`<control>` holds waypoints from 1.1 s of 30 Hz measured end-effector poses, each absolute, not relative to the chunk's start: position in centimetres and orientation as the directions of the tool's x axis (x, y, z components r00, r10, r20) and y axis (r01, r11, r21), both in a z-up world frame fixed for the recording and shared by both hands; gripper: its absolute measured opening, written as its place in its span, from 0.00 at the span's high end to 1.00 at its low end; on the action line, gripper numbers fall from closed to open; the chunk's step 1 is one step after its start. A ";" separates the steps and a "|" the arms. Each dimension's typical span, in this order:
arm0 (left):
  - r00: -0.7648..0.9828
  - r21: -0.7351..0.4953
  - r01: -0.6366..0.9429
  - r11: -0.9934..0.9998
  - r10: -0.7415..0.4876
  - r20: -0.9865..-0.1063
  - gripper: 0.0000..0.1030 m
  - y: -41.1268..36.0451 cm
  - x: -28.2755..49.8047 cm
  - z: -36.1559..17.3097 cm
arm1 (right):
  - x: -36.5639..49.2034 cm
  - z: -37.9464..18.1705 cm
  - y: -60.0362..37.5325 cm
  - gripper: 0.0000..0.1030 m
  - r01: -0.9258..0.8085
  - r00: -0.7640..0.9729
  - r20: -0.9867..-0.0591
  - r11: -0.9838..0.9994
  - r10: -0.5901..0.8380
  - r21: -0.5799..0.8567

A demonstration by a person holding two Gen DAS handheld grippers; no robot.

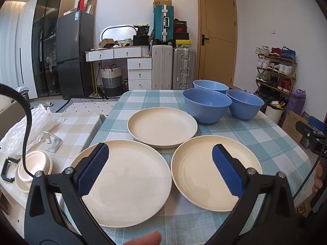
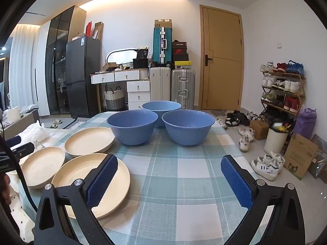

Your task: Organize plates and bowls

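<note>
**3 cream plates and 3 blue bowls sit apart on the checked table**

On the low side table at far left, a small stack of cream dishes (image 1: 33,168) is nested together; how many there are cannot be told.

On the table with the teal checked cloth (image 1: 255,134), the left gripper (image 1: 161,170) hangs above the plates with its jaws spread wide and nothing between them. Below it lie 3 cream plates, all empty: the near left plate (image 1: 130,185), the far plate (image 1: 162,127) behind it, and the near right plate (image 1: 204,175) just beside both. None is stacked on another.

Further right and back stand 3 blue bowls, all upright and empty: the front left bowl (image 2: 132,126), the rear bowl (image 2: 161,107) behind and between the others, and the front right bowl (image 2: 188,126). They stand close together, separate from the plates.

The right gripper (image 2: 169,178) hovers over bare cloth in front of the bowls, jaws fully released, grasping nothing.
</note>
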State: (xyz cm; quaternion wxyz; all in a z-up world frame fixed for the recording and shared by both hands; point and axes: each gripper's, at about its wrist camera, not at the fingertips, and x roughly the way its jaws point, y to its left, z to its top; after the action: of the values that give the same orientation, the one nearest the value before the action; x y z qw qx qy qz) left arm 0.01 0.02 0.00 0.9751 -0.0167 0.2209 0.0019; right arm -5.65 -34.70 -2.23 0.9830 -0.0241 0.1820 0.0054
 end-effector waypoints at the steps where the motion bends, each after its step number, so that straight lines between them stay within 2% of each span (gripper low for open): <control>1: 0.902 -0.032 -0.011 0.999 -0.004 -0.432 0.02 0.0 0.0 0.0 | -5.7 -2.2 -34.7 0.00 -0.020 0.934 -0.356 0.999 0.001 -0.049; 33: 0.903 -0.016 -0.013 1.000 0.005 -0.430 0.02 0.0 0.0 0.0 | -6.1 -2.4 -34.3 0.00 -0.089 0.930 -0.360 0.996 0.076 -0.020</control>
State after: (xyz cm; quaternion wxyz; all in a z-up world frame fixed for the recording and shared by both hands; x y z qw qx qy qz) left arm -0.04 0.03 0.05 0.9754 -0.0095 0.2203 0.0048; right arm -6.06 -34.27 -2.36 0.9822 -0.0181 0.1824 0.0419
